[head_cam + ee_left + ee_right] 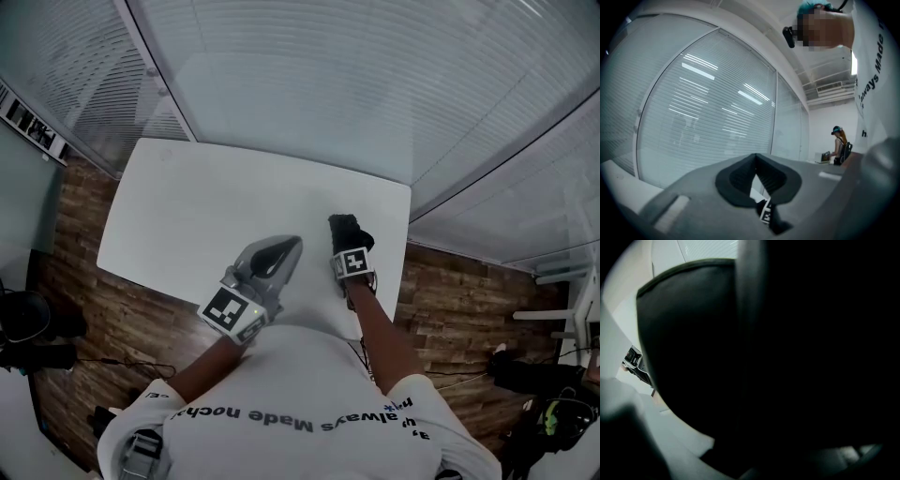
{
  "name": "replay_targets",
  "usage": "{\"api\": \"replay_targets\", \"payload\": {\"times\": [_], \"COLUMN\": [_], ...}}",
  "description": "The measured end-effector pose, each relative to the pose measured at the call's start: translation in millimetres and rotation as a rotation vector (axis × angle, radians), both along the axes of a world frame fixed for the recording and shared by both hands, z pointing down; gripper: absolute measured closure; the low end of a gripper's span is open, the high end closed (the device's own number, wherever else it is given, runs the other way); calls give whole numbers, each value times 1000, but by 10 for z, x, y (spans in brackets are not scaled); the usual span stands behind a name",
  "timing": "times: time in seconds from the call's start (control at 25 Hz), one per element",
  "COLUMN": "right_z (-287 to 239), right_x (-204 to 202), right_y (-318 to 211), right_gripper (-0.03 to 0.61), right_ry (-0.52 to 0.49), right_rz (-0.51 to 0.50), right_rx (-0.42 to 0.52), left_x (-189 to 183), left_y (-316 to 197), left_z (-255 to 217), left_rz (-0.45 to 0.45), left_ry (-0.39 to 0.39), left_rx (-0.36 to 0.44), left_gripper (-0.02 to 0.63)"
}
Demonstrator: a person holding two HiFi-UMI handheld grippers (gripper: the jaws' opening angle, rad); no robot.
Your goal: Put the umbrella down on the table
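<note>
My right gripper (351, 246) is clamped on the umbrella (349, 228). From the head view the umbrella is a short, lumpy black bundle, folded up small, sticking out past the front of that gripper. It looks matte and soft, with no shine on it. It sits over the near right part of the white table (206, 206), close to the near edge and not far from the right corner. I cannot tell whether its far end already touches the table top or hangs just above it.

In the right gripper view the umbrella (693, 333) fills almost the whole picture: a broad dark panel with a rounded outline and a thin paler rim along its top and left edge. A grey strip runs down across it near the middle. The black hides the jaws themselves there, and only a pale wedge of the room shows at the left.

My left gripper (286, 246) lies to the left of the right one, apart from it, over the table's near edge. Its jaws are together at the tips with nothing between them, and its dark pads (740, 178) meet in a point facing the blinds (708, 117)
</note>
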State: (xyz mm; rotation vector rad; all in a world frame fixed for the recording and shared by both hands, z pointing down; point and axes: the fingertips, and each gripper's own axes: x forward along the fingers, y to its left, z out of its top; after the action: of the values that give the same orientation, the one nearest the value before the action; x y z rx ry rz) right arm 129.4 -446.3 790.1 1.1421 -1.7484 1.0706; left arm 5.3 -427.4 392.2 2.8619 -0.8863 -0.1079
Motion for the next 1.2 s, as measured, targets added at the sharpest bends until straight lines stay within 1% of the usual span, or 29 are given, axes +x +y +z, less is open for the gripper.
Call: {"api": "replay_targets", "payload": {"times": [0.16,0.44,0.68,0.84,0.96,1.08,1.2], "right_z": [188,375,498,513,491,472,470], "right_x": [14,-62,-38,-22,-26,-64,-98], "right_y": [26,7,49,65,76,80,104], "right_gripper": [368,367,364,360,353,337,316], "right_ry": [22,47,54,56,35,6,-1], "right_rz": [-2,-24,-26,-27,-18,5,1], "right_rx": [-74,-141,-205,-224,-237,-222,-197], "left_x": [-45,-192,-222,-238,-238,-247,-231], "left_y": [-5,-10,-1,24,53,83,117], "left_z": [-15,22,29,16,5,5,0], "left_rz": [-14,-44,-58,-64,-66,-63,-54], "left_ry": [-4,-19,-27,-33,-35,-32,-29], "left_rx": [-1,-12,-22,-22,-20,-19,-15], "left_gripper": [611,611,611,611,611,611,611]}}
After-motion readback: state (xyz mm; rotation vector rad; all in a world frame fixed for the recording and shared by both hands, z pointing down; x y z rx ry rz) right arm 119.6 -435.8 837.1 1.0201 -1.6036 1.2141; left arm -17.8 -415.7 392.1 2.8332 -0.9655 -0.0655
